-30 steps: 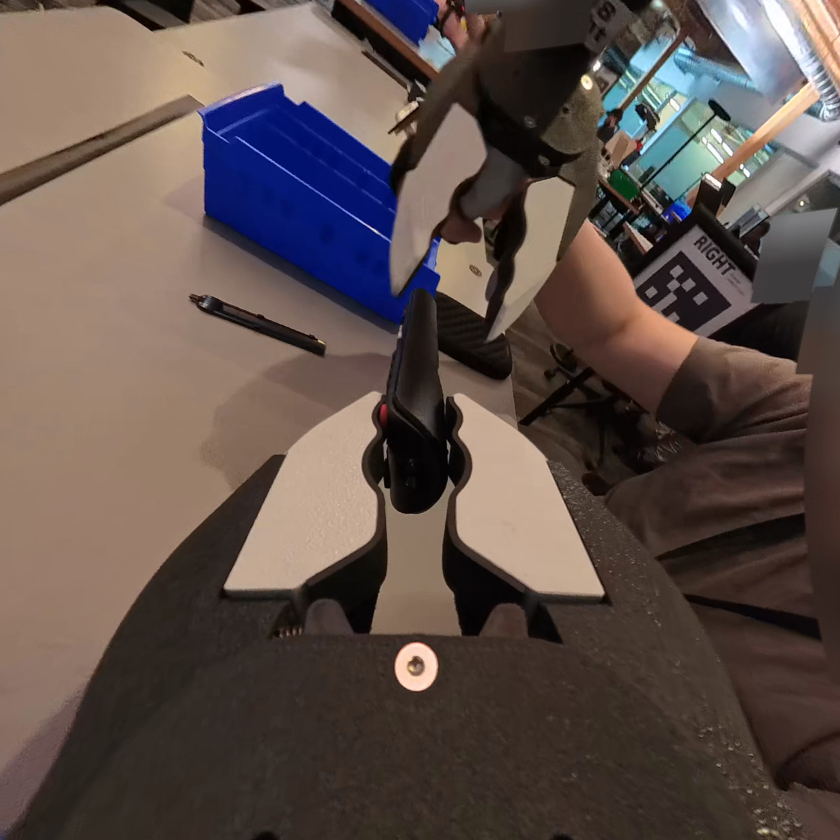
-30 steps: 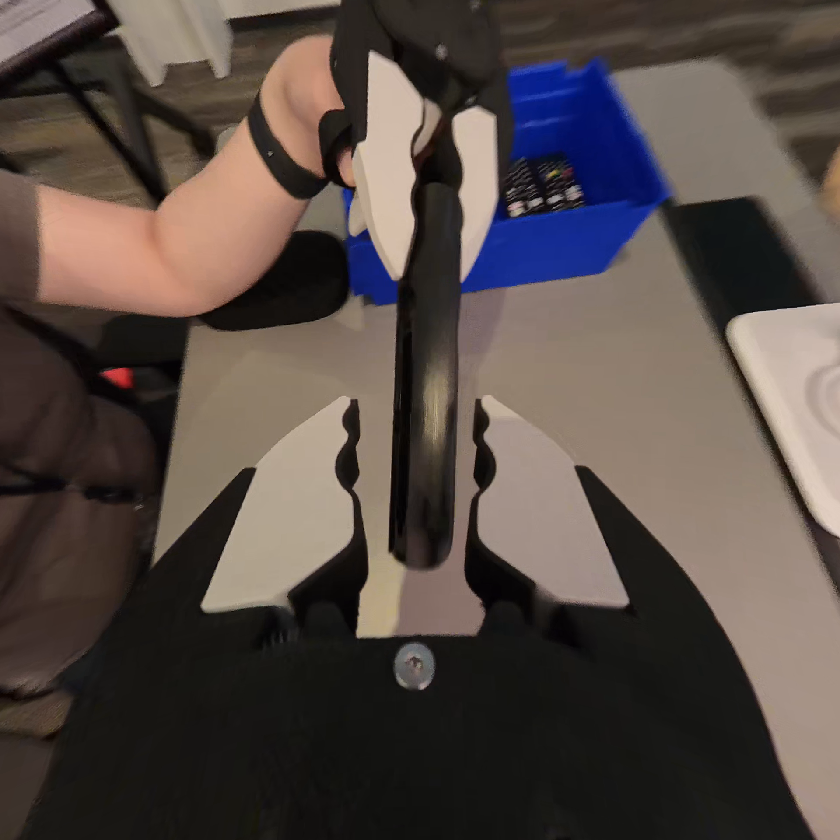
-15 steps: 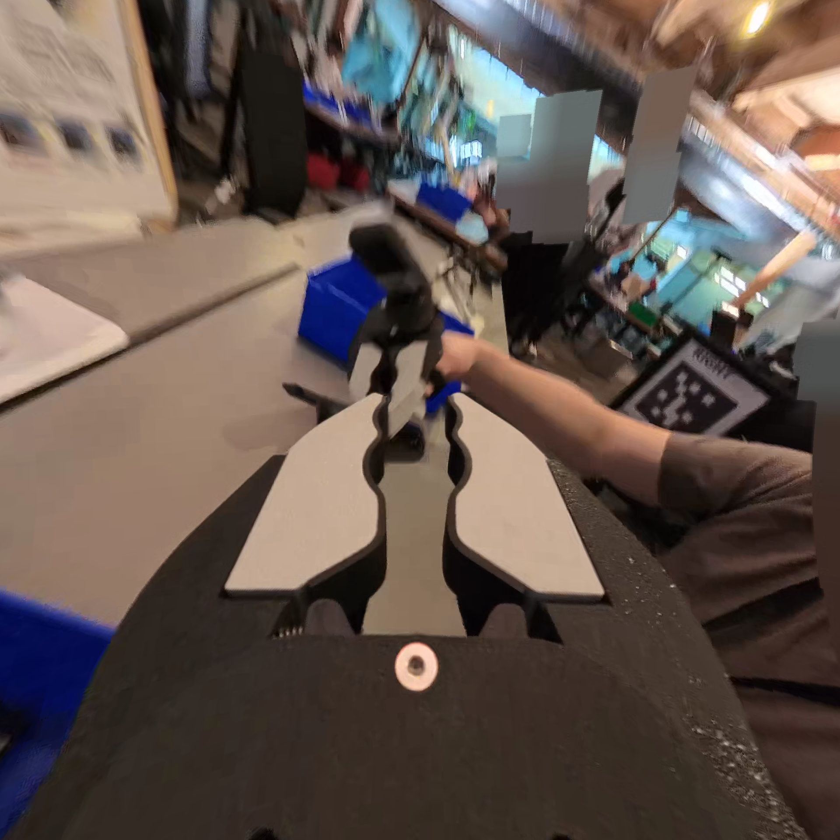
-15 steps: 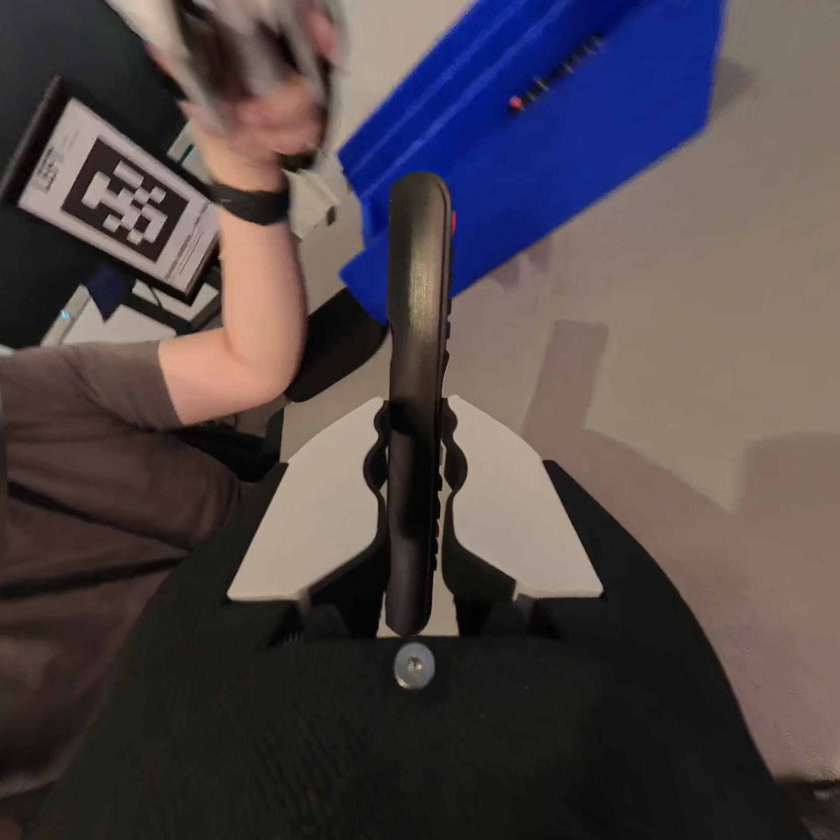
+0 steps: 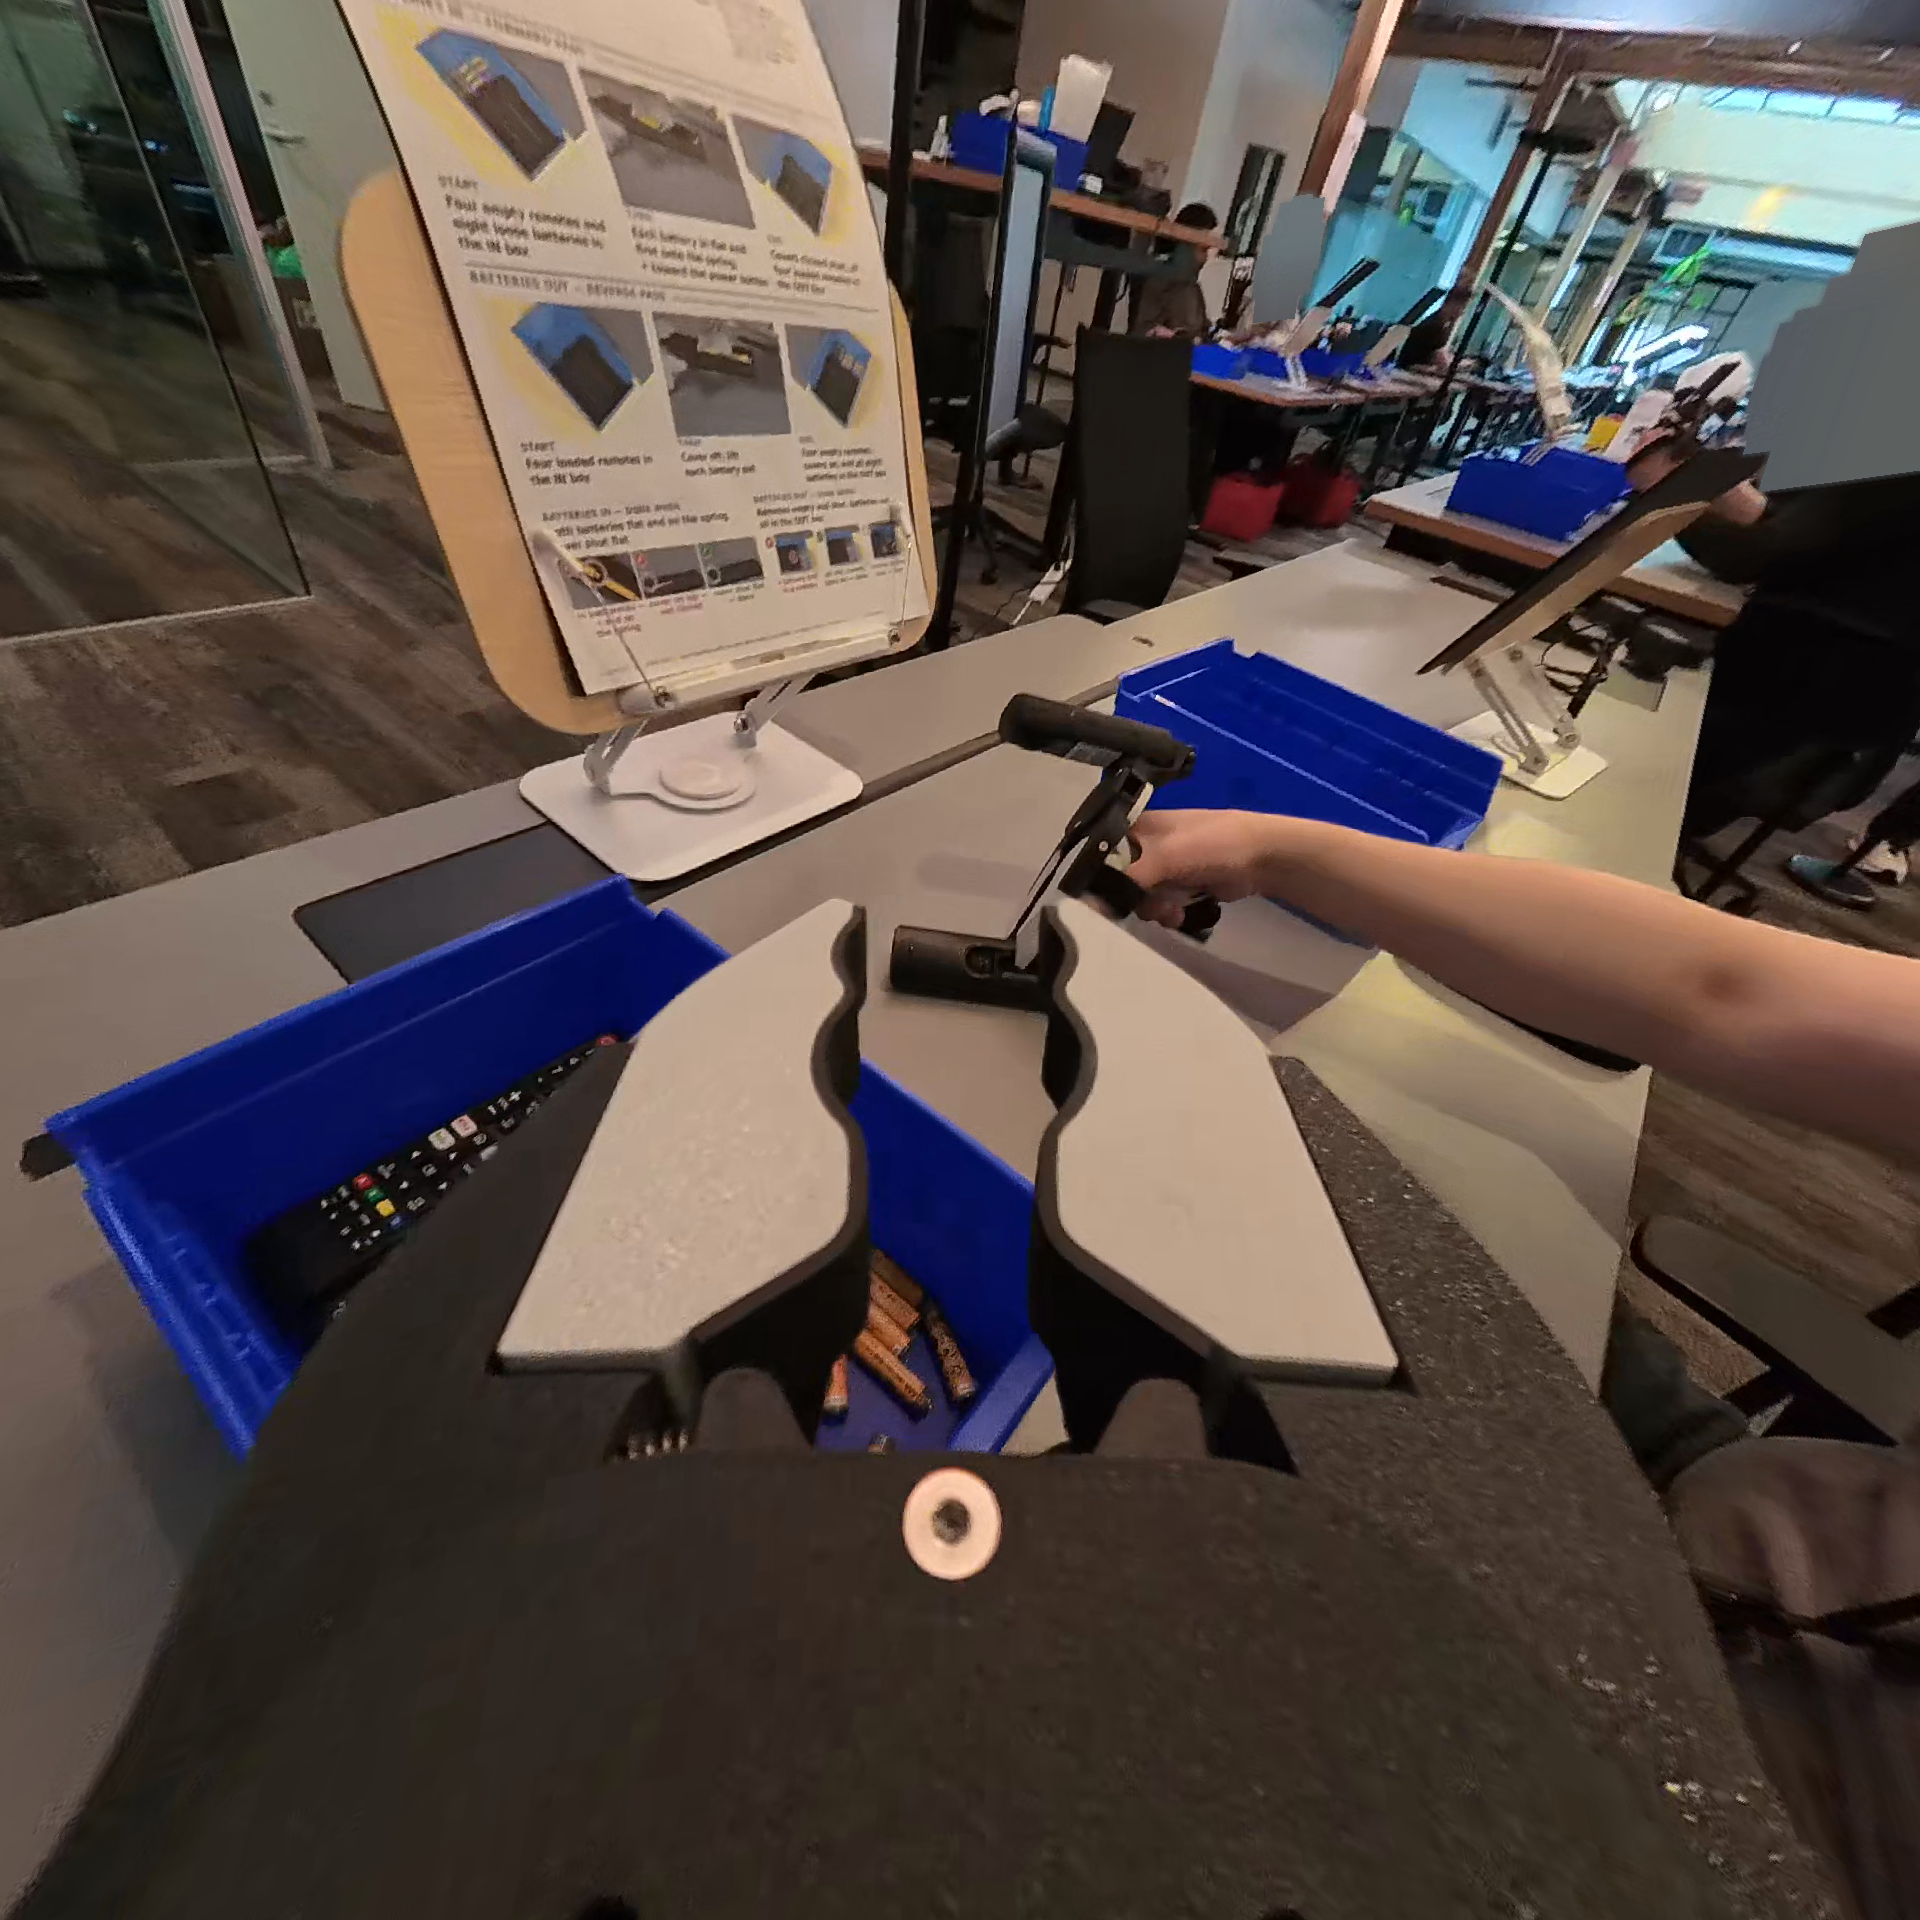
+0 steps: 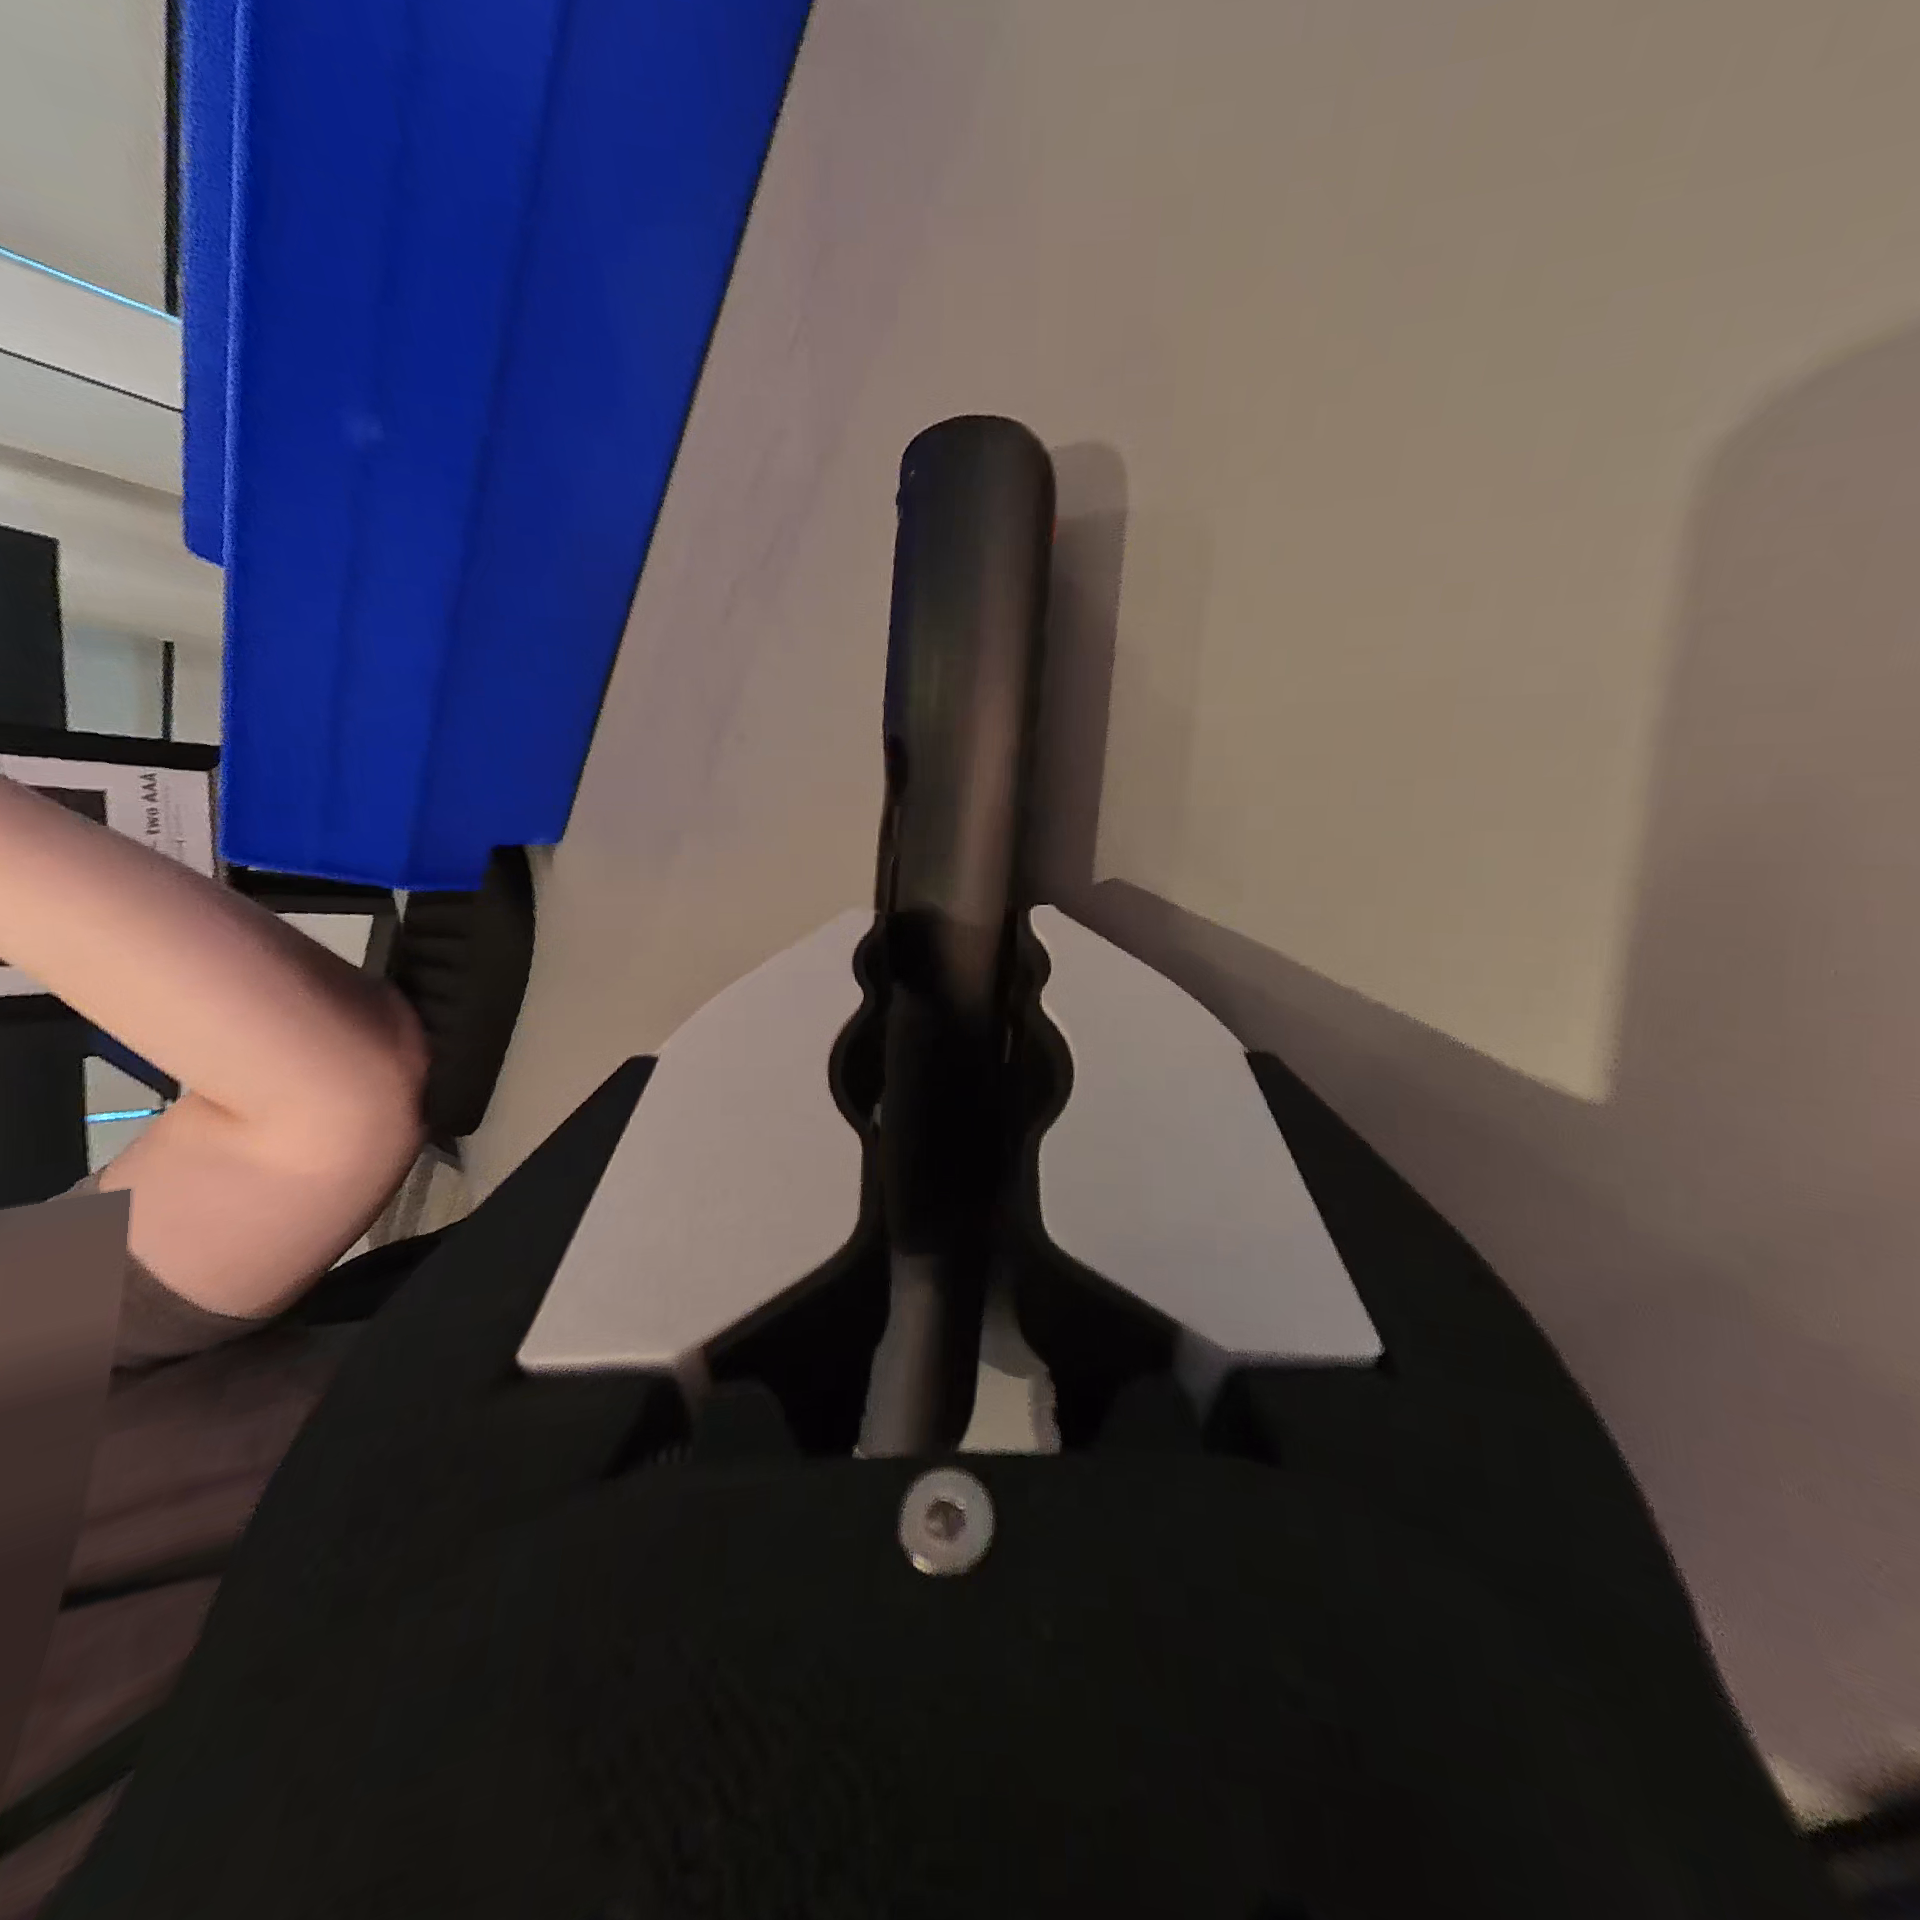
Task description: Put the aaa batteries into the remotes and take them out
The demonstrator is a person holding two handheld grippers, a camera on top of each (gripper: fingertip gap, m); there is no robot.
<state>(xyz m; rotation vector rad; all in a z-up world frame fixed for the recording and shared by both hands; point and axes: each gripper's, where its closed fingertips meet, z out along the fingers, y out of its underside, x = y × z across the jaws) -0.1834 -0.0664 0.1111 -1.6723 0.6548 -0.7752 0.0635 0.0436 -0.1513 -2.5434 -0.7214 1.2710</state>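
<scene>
Remote: I've got it edge-on in right gripper, jaws clamped on its lower body, far end at the grey table.
Left gripper: jaws apart, empty, over near blue bin.
Bin contents: another remote, AAA batteries.
Handling: I judge batteries light, stiff, slick, prone to rolling; pinch mid-barrel.

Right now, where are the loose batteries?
In the left wrist view, the batteries lie in the near right corner of the blue bin, seen between the open left gripper fingers, right of a remote.
</scene>
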